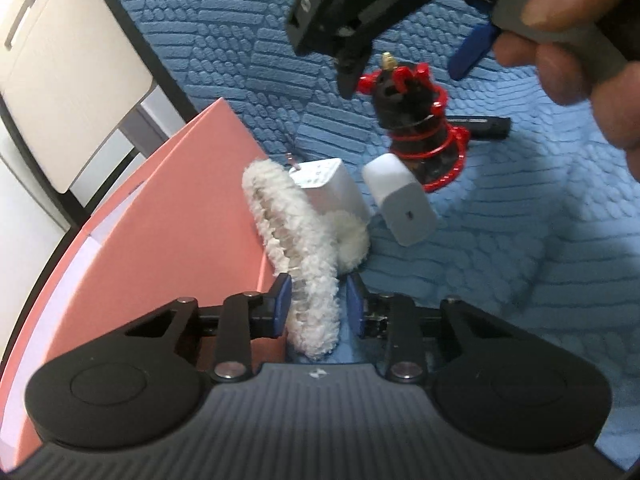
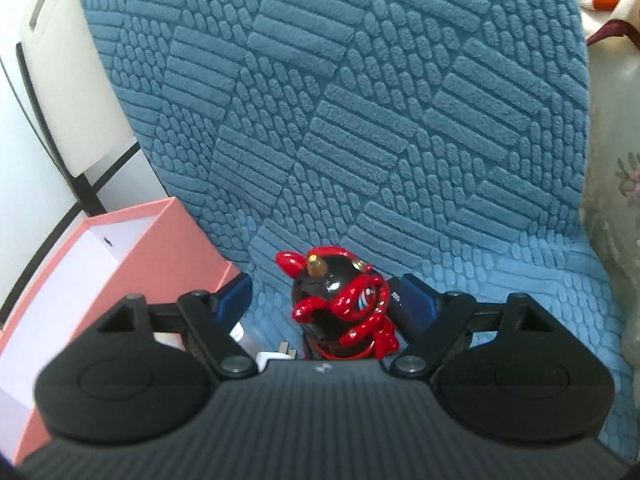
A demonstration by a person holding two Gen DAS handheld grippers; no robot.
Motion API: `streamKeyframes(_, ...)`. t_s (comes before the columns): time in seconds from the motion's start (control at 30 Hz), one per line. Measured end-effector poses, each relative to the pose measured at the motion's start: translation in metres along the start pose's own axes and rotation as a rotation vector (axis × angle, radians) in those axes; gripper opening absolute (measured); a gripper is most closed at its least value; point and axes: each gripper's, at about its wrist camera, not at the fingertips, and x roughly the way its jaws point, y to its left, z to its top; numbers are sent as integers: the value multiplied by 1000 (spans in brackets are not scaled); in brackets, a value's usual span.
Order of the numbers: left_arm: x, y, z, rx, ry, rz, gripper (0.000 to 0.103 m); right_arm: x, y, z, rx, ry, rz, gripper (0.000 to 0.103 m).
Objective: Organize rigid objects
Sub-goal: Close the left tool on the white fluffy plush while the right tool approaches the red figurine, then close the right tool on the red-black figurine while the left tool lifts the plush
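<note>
The left gripper [image 1: 316,306] pinches the fluffy white hair clip [image 1: 294,256]; fuzz may slip. The right gripper [image 2: 326,300], spread around the red-and-black figurine [image 2: 340,304], could topple it

Fig. base [image 2: 344,350] behind gripper body

From my seat both feeds are bright and evenly lit, soft indoor light with no hard glare. Shadows are short and faint, sitting just under the white chargers [image 1: 404,200] and the fluffy hair clip [image 1: 296,264]. In the left wrist view the hand [image 1: 580,40] at top right is smeared by motion blur and out of focus. The fisheye bends everything at the edges: the pink box [image 1: 168,216] curves like a fan. In the right wrist view the red and black figurine [image 2: 344,304] shows small specular highlights, and the blue textured cover [image 2: 340,120] is sharp at centre, softer towards the rim.
</note>
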Motion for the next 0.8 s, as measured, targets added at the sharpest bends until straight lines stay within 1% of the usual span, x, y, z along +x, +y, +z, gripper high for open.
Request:
streamKeyframes(0.07,3,0,0,2,-6,19,26,4,0,0,-8,7,-12,82)
streamKeyframes(0.13,6,-2,0,2,-11,27,26,7,1,0,-21,16,-21,82)
streamKeyframes(0.2,9,-2,1,4,-19,43,22,12,2,0,-30,34,-24,80)
streamKeyframes(0.3,12,2,2,-8,-27,42,19,15,2,-1,-42,52,-37,71)
streamKeyframes(0.37,9,7,4,-38,-29,25,19,14,3,-1,-43,57,-46,61)
streamKeyframes(0.4,6,9,4,-54,-30,19,18,14,4,0,-43,58,-49,61)
streamKeyframes(0.53,-5,20,6,-118,-27,-39,15,2,7,0,-46,48,-52,61)
streamKeyframes(0.6,-13,27,8,-155,-19,-92,13,-8,9,-2,-50,32,-54,61)
streamKeyframes(0.8,-41,38,5,-264,12,-234,13,-41,16,-9,-54,-14,-72,61)
